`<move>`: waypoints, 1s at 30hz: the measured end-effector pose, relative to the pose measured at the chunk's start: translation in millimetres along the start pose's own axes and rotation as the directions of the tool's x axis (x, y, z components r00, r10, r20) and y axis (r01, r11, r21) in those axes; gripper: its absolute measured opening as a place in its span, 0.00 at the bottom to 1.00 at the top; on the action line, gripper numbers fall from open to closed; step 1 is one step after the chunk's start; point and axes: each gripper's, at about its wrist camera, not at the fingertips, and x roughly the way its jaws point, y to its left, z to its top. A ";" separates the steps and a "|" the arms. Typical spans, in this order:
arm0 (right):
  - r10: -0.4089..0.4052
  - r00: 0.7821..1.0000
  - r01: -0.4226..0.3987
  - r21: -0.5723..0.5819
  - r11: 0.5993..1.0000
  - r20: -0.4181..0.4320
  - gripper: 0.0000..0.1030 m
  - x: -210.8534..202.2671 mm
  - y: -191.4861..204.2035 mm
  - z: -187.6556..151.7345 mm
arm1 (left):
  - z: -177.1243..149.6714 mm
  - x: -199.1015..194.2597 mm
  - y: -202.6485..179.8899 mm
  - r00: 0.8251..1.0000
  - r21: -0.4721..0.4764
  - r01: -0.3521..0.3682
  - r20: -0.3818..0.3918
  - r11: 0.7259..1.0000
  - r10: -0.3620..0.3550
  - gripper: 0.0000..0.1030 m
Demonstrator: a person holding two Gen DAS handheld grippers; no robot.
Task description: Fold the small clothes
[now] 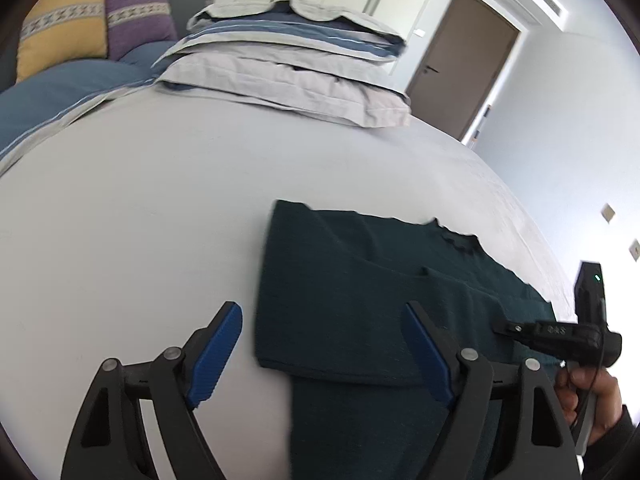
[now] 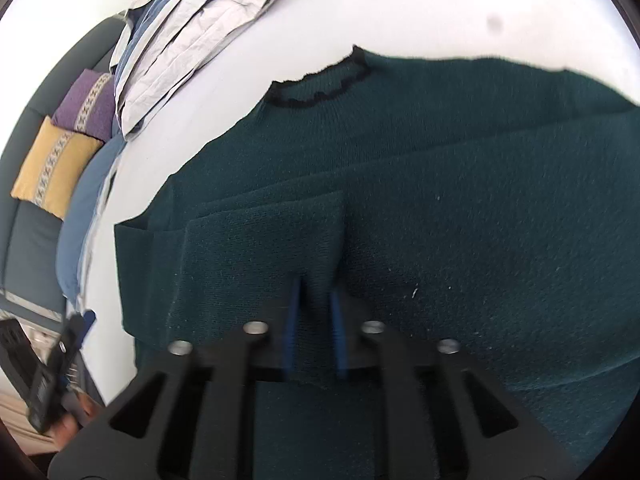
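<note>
Right gripper [image 2: 314, 312]: jaws pinched nearly together on a fold of the dark green sweater [image 2: 460, 184]; knit bunched between the blue pads. Left gripper [image 1: 320, 352]: jaws wide apart, holding nothing, poised over the sweater's edge. The sweater lies partly folded on the pale bed [image 1: 140, 200], pillows [image 1: 288, 64] well beyond. Judged soft, light, limp, not slippery; best taken at hems or fold corners, layers pinched together.

Bright, even daylight; fisheye bending at edges, slight motion blur.
</note>
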 end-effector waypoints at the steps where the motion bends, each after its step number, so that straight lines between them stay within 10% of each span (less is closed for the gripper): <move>1: 0.000 1.000 0.000 -0.014 1.000 0.014 0.07 -4.9 2.0 0.0 | 2.0 0.0 5.4 1.000 -0.014 0.001 -0.001 1.000 -0.001 0.80; 13: -0.074 0.990 0.078 -0.031 0.996 0.122 0.06 -66.4 -38.3 20.7 | 37.5 37.7 17.2 0.998 -0.044 0.004 -0.056 0.999 -0.006 0.80; 30: -0.069 0.994 0.074 -0.064 0.995 0.083 0.07 -36.1 -64.7 12.3 | 58.1 131.5 4.4 0.976 0.018 -0.084 -0.201 0.996 0.086 0.62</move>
